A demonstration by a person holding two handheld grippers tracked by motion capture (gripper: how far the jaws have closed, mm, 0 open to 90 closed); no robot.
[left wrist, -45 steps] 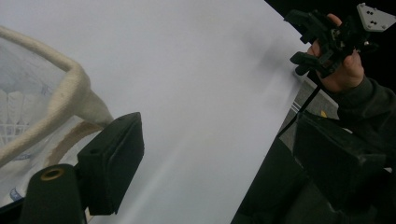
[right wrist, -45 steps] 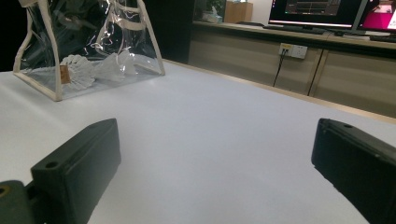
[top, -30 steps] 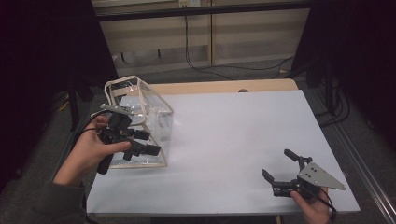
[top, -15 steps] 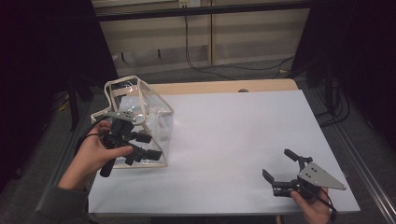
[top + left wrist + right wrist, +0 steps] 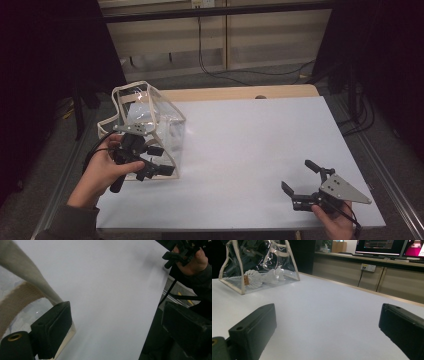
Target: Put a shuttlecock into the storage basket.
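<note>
A clear plastic bag (image 5: 150, 117) with beige trim stands at the table's left edge. In the right gripper view the bag (image 5: 259, 262) holds white shuttlecocks (image 5: 253, 278). My left gripper (image 5: 160, 161) is open at the bag's near side, low by its bottom corner. In the left gripper view, one jaw of that gripper (image 5: 117, 325) lies against the bag's beige bottom trim (image 5: 22, 272), and nothing sits between the jaws. My right gripper (image 5: 298, 175) is open near the front right of the table, far from the bag. Its own view shows my right gripper (image 5: 327, 327) wide apart over bare white surface.
The white tabletop (image 5: 250, 140) stretches between the two grippers. A wooden strip (image 5: 225, 93) edges its far side, with cabinets and cables beyond. Metal rails run along both sides. Monitors (image 5: 382, 246) stand on a counter in the right gripper view.
My left hand and gripper have slid a little nearer and rightward along the bag's near side. The right gripper has stayed put.
</note>
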